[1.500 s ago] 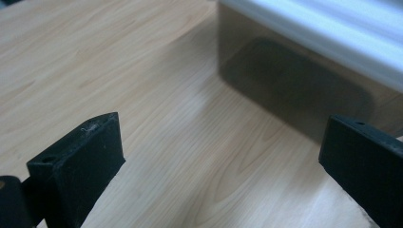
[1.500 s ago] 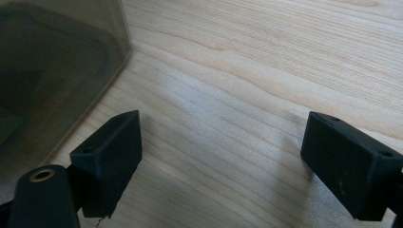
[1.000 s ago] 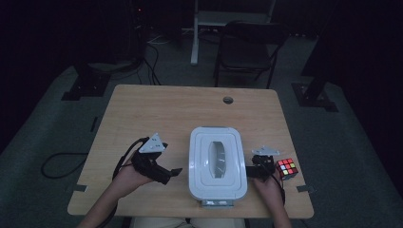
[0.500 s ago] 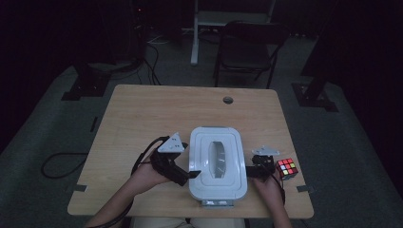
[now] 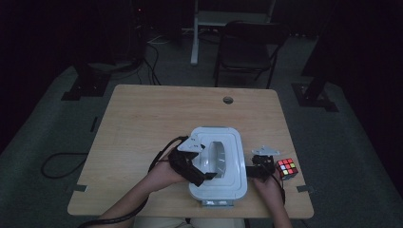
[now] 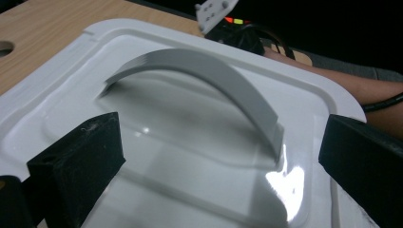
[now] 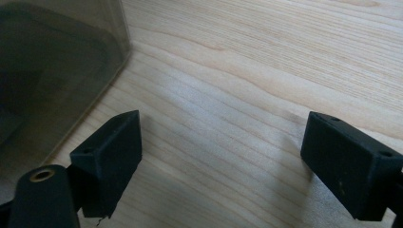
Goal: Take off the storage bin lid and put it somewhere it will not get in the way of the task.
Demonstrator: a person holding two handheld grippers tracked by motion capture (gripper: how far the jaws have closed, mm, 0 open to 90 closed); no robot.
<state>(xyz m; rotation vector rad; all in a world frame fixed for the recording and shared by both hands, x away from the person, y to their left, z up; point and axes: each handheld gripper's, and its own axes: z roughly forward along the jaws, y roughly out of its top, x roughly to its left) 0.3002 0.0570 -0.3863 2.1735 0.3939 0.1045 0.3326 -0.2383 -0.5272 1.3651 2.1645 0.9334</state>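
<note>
White box lid (image 6: pixel 190 123) with arched handle (image 6: pixel 209 71) lies just ahead of the left gripper (image 6: pixel 218 156), jaws apart. Right gripper (image 7: pixel 223 156), jaws apart over bare table (image 7: pixel 266 61); no writing legible.

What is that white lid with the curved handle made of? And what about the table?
The white lid looks like glossy moulded plastic: light glints off it and its edges are rounded. Its curved handle seems the same plastic, a bit duller. The table looks like pale wood or a wood-look top, since grain lines run across it.
</note>
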